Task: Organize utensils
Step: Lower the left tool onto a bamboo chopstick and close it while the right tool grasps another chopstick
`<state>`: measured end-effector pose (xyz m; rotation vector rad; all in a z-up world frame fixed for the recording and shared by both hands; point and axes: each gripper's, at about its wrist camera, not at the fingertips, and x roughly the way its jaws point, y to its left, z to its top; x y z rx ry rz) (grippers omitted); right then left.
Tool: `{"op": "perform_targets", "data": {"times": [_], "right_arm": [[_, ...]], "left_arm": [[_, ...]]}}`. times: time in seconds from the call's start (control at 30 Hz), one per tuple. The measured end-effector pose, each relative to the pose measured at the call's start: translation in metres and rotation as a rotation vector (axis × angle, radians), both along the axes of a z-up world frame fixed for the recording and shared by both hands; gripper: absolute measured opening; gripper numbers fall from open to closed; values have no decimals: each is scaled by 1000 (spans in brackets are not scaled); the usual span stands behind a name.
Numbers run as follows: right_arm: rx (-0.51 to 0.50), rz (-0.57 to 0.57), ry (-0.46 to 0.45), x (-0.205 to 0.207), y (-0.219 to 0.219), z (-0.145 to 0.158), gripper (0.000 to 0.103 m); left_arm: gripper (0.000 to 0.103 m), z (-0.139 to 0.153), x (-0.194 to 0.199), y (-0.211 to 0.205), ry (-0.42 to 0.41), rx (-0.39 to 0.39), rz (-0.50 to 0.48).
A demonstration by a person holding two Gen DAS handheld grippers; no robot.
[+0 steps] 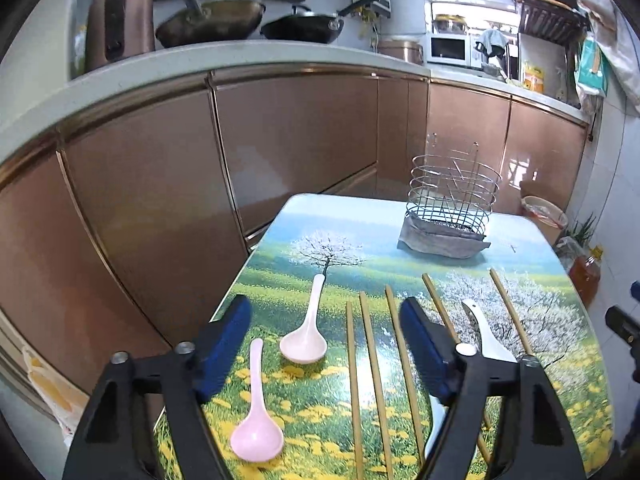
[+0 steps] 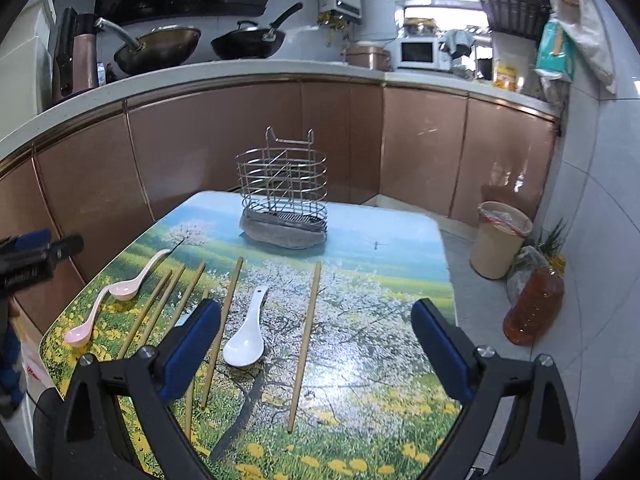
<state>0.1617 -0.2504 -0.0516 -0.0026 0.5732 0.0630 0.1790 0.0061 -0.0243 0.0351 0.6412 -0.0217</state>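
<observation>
A wire utensil holder [image 1: 454,196] [image 2: 282,190] stands on a grey cloth at the far end of the table [image 2: 380,320]. Two pink spoons [image 1: 256,408] [image 1: 306,332] lie at the left, also in the right wrist view [image 2: 86,324] [image 2: 134,280]. Several wooden chopsticks [image 1: 374,380] [image 2: 304,344] lie side by side in the middle. A white spoon [image 2: 246,336] [image 1: 486,332] lies among them. My left gripper [image 1: 326,312] is open above the pink spoons and chopsticks. My right gripper [image 2: 316,312] is open above the white spoon and a chopstick. Both are empty.
Brown kitchen cabinets [image 1: 280,140] run behind and left of the table, with woks [image 2: 160,48] and a microwave [image 2: 418,53] on the counter. A bin [image 2: 500,236] and an orange bottle [image 2: 534,304] stand on the floor to the right.
</observation>
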Motion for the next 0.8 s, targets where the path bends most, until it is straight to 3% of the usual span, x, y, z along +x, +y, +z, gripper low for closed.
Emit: {"op": "perform_targets", "data": {"times": [0.03, 0.1, 0.17, 0.23, 0.53, 0.7, 0.8], "right_arm": [[-2, 8, 9, 4, -1, 0, 92], [16, 42, 52, 18, -3, -2, 75], [46, 76, 114, 36, -7, -7, 51], [53, 102, 163, 50, -7, -12, 45], [75, 215, 383, 116, -8, -29, 40], [64, 233, 465, 142, -6, -40, 33], [68, 238, 501, 152, -6, -46, 32]], "left_arm": [[69, 1, 7, 5, 16, -14, -5], [65, 2, 20, 13, 57, -50, -30], [62, 0, 35, 19, 128, -113, -80], [58, -4, 53, 19, 220, -157, -144], [41, -37, 120, -4, 546, -158, -231], [25, -62, 144, -19, 689, -174, -252], [24, -78, 156, -23, 738, -155, -226]]}}
